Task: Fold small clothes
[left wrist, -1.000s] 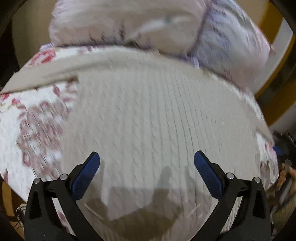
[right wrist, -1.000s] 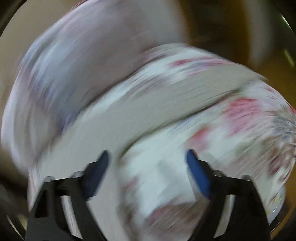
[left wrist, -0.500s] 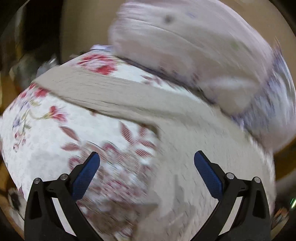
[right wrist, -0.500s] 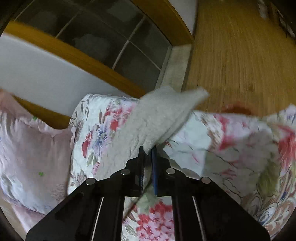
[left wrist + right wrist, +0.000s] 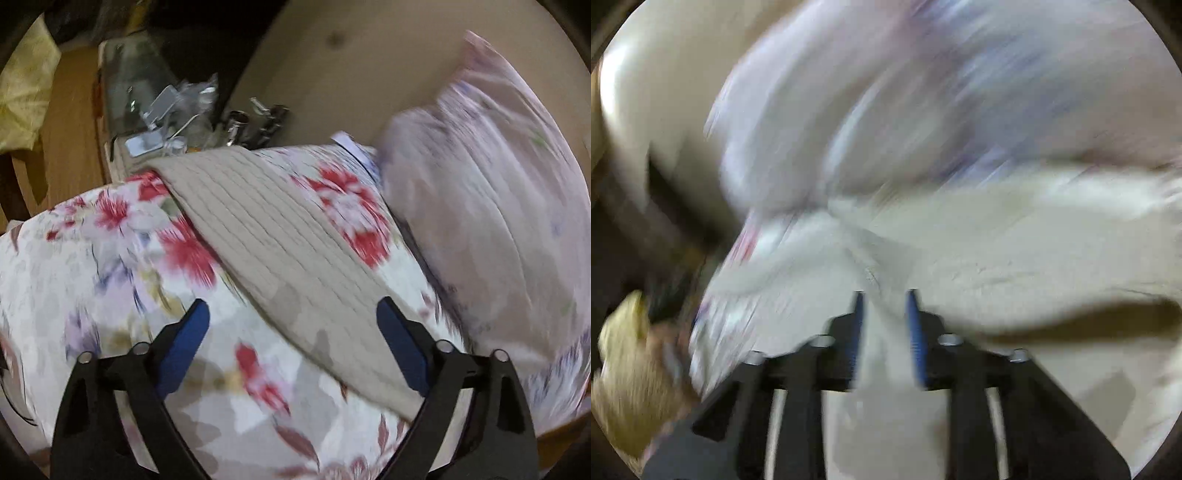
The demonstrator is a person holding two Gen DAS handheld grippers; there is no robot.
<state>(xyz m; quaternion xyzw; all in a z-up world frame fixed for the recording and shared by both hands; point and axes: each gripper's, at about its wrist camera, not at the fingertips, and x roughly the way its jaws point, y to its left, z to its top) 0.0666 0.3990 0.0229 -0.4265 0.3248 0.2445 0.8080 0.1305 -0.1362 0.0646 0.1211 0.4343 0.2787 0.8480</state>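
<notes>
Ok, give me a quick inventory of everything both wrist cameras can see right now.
Knit garment: one, beige ribbed; lies diagonally on the bedspread, far end by the clutter.
Floral bedspread: one, white with red flowers; under the garment.
Pillow: one, pale pink; right of the garment, on the bedspread.
Clutter: several metallic and clear items, too blurred to name; beyond the bedspread.
Yellow cloth: one; far left edge.
Left gripper: black with blue pads, jaws open above garment and bedspread.
Right gripper: jaws nearly closed, garment fabric between them; view blurred.
</notes>
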